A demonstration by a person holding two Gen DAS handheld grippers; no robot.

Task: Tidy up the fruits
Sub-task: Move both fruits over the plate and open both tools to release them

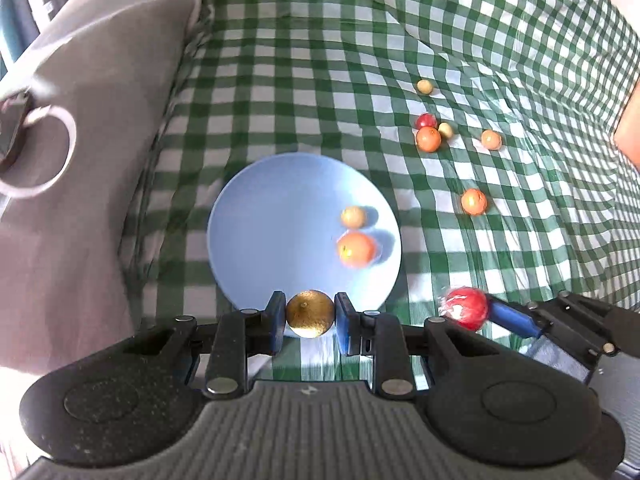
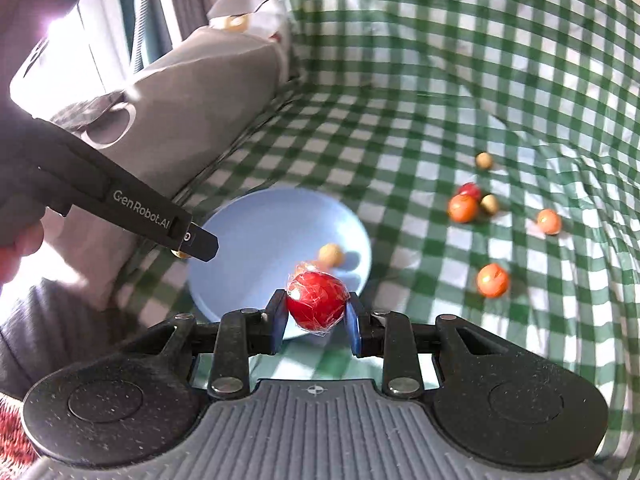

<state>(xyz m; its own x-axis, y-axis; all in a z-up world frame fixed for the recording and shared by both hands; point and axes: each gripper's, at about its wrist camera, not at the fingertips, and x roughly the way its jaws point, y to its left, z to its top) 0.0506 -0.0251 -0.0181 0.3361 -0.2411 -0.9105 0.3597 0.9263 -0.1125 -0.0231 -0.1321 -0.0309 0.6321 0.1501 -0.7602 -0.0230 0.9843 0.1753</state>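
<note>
A light blue plate [image 1: 272, 216] lies on the green checked cloth; it also shows in the right wrist view [image 2: 248, 240]. On it sit an orange fruit [image 1: 356, 249] and a small tan fruit [image 1: 353, 216]. My left gripper [image 1: 310, 320] is shut on a golden-brown round fruit [image 1: 310, 314] over the plate's near rim. My right gripper [image 2: 316, 312] is shut on a red fruit wrapped in film [image 2: 316, 300] over the plate's near edge; it shows at the plate's right in the left wrist view [image 1: 466, 307].
Loose fruits lie on the cloth to the right: an orange one [image 1: 474, 201], a cluster of red, orange and tan ones [image 1: 428, 139], another orange [image 1: 491, 139] and a tan one [image 1: 425, 87]. A grey cushion [image 1: 100, 120] lies at the left.
</note>
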